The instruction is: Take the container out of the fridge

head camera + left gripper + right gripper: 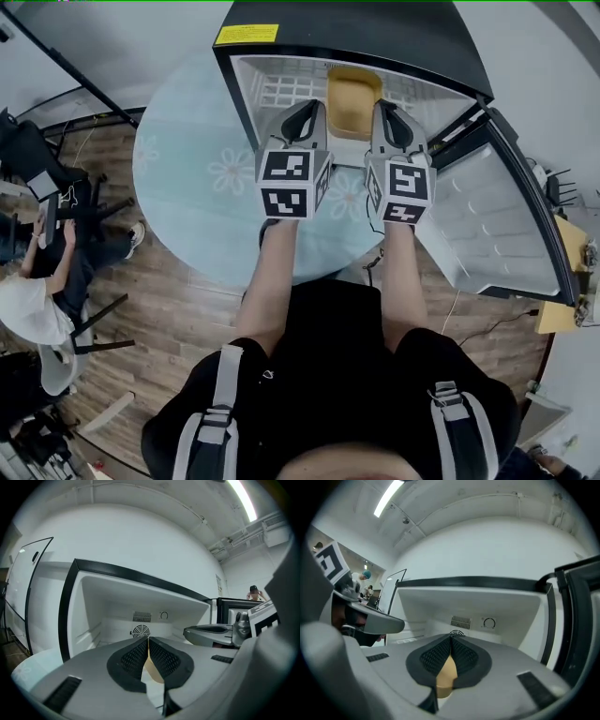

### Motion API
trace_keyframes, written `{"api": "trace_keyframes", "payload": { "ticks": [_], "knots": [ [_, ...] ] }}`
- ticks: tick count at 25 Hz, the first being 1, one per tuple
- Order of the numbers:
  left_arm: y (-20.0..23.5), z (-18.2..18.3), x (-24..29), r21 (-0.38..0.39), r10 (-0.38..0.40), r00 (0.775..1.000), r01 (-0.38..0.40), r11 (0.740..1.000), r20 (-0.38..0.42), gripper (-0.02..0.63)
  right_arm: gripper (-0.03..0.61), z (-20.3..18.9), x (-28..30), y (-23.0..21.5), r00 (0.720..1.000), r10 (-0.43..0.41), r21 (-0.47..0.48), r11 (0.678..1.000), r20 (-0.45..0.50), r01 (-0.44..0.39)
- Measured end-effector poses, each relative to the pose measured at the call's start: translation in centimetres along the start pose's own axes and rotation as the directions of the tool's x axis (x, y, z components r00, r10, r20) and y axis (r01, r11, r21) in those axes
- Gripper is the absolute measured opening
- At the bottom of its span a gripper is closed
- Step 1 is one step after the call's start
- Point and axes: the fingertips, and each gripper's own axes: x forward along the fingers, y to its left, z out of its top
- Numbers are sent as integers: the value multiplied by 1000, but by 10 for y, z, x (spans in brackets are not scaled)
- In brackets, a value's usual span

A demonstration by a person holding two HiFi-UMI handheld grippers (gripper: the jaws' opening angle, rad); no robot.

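At the fridge (356, 23) mouth, right hand-held gripper (451, 644) sat clenched empty, left hand-held gripper (148, 641) barely parted — both wanted opening wide to clasp the tan container (352, 101).

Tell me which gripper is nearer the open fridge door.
Right. The right gripper is next to the door; the left gripper sits beyond the yellow container, farther away.

container (353, 98) in fridge (347, 33); fridge on table (187, 178); door (497, 216) swung out r
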Motion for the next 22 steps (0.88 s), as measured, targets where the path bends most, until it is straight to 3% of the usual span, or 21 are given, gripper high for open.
{"api": "trace_keyframes", "payload": {
  "ticks": [2,3,4,6,8,20,22],
  "knots": [
    [2,-5,5,3,9,1000,-9,1000,-10,34,6,-5,5,0,1000,3,15,1000,-17,-3],
    [4,-7,9,0,14,1000,-14,1000,-16,98,6,-5,6,0,1000,6,9,1000,-15,-6],
    [7,-9,13,-8,18,1000,-18,1000,-21,115,6,-4,6,0,1000,7,-5,1000,-14,-7],
    [10,-13,19,-24,23,999,-24,999,-29,115,8,-7,7,-2,1000,7,-15,1000,-21,-7],
    [7,-17,24,-27,22,999,-23,999,-34,115,69,-16,7,-6,999,15,0,1000,-36,-15],
    [1,-52,41,-18,24,989,-27,999,-148,118,71,-51,13,-17,992,19,25,1000,-121,-16],
    [3,-57,41,-22,26,987,-30,999,-159,118,115,-57,12,-17,990,21,38,999,-137,-16]
  ]
}}
